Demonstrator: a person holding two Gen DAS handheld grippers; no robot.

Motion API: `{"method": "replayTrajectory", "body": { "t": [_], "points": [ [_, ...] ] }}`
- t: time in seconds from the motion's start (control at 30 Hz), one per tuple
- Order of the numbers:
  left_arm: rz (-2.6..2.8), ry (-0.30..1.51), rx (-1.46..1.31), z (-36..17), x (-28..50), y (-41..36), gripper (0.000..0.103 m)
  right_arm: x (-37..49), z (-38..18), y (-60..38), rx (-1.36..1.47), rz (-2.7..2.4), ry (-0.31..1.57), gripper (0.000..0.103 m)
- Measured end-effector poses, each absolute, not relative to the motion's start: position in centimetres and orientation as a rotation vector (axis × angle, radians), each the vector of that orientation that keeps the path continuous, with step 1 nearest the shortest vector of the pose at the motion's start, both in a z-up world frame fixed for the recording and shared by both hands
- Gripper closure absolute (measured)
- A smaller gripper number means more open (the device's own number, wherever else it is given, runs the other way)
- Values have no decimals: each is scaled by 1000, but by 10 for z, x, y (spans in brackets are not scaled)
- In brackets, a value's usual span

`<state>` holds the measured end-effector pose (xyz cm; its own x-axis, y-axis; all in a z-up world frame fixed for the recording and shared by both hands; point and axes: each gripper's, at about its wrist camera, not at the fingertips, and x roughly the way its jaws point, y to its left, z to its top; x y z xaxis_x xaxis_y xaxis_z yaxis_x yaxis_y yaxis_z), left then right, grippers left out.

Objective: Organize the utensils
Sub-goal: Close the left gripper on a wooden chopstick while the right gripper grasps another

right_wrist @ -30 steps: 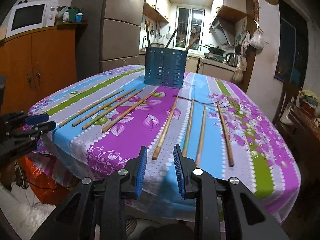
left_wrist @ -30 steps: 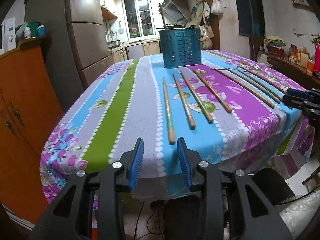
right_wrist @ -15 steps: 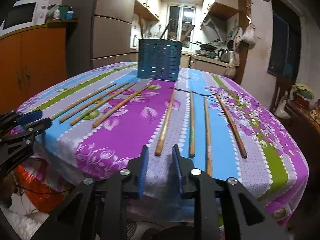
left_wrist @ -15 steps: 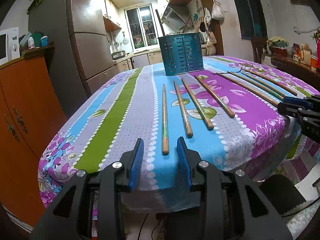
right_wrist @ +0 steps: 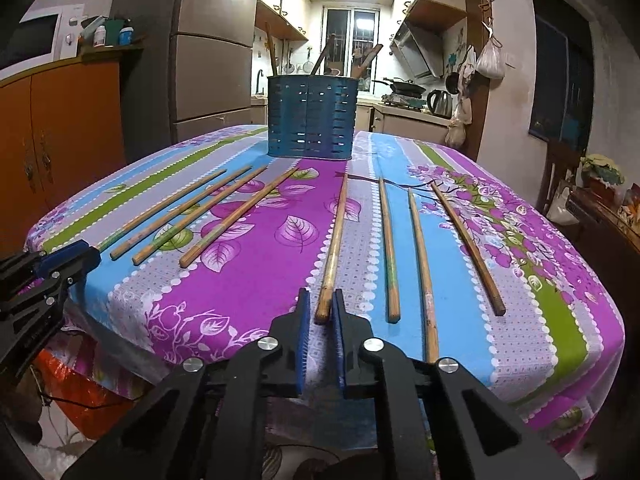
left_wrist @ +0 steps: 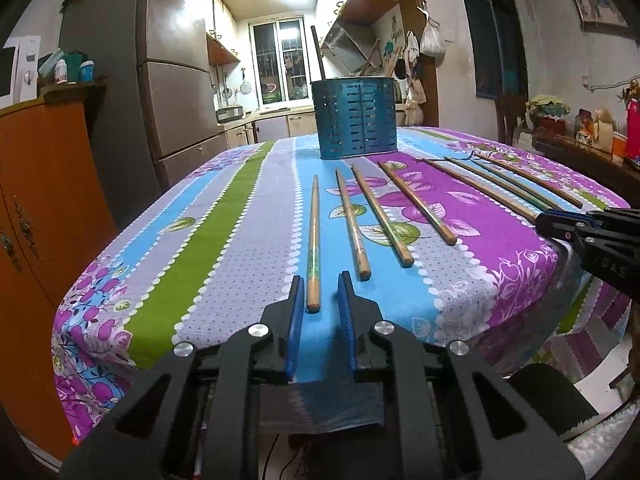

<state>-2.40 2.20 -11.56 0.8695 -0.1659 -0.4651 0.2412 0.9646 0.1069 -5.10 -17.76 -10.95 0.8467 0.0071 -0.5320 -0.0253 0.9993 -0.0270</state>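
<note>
Step in hand, by judgement: pinch one stick per claw at the near edge of the table (left_wrist: 224, 216), then carry both to the blue slotted holder (left_wrist: 354, 120) at the far edge. Keep each claw in line with its stick. Grip just behind the butt end and lift that end first, clear of cloth and neighbours.

Eight sticks fanned from holder toward near edge, in two groups of four.

Left gripper (left_wrist: 320, 277): narrow, just been closing. Astride the butt of the leftmost chopstick (left_wrist: 313, 240), with cloth visible either side, so not yet pinched.

Right gripper (right_wrist: 321, 292): also just been closing, now clamped on the butt of the fifth chopstick (right_wrist: 336, 232), first of the right group.
</note>
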Motion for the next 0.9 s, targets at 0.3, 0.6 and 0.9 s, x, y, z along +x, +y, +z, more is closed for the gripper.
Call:
{"method": "replayTrajectory", "body": {
  "t": [0.3,0.6,0.9],
  "points": [
    [-233,470,136,-116,-25,25,90,-52,-110,-178,-15,13,559,95],
    [-235,490,112,-114,-22,29,97,-53,-110,-185,12,6,564,95],
    [-233,503,101,-112,-22,33,98,-58,-101,-190,15,-1,543,96]
  ]
}}
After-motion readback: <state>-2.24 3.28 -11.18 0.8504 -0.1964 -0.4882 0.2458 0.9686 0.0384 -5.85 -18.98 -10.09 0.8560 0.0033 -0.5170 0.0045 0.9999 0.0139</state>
